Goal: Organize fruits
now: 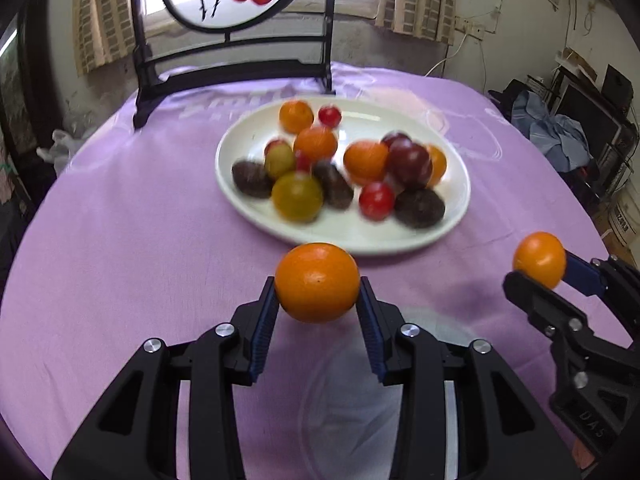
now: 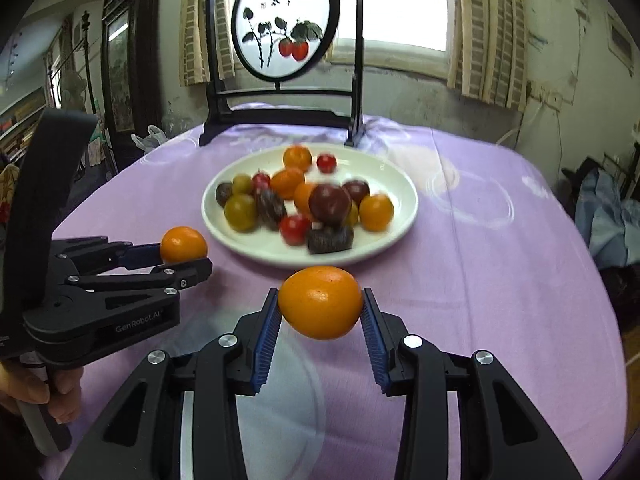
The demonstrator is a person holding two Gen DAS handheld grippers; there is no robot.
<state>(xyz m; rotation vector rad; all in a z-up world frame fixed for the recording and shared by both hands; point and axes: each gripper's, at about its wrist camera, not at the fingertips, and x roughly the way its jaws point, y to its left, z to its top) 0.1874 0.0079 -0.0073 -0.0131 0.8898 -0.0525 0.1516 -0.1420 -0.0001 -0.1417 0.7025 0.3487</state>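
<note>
1. While clamped on an orange [image 1: 317,282] at lower centre, left hand-held gripper [image 1: 318,292] faces plate [image 1: 240,148] above.
2. Right hand-held gripper [image 2: 320,308] likewise clenched on an orange [image 2: 321,302].
3. Both off the counter [image 2: 500,280], neither clearly nearer the plate.

Two oranges off plate, each clamped between gripper pads above purple cloth: one [image 1: 317,282] in left gripper, one [image 2: 321,302] in right. White plate [image 1: 456,184] beyond, heaped with mixed fruit.

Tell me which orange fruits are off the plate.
Two: one orange clamped in the left tongs, another orange in the right tongs. The rest lie on the white plate.
</note>
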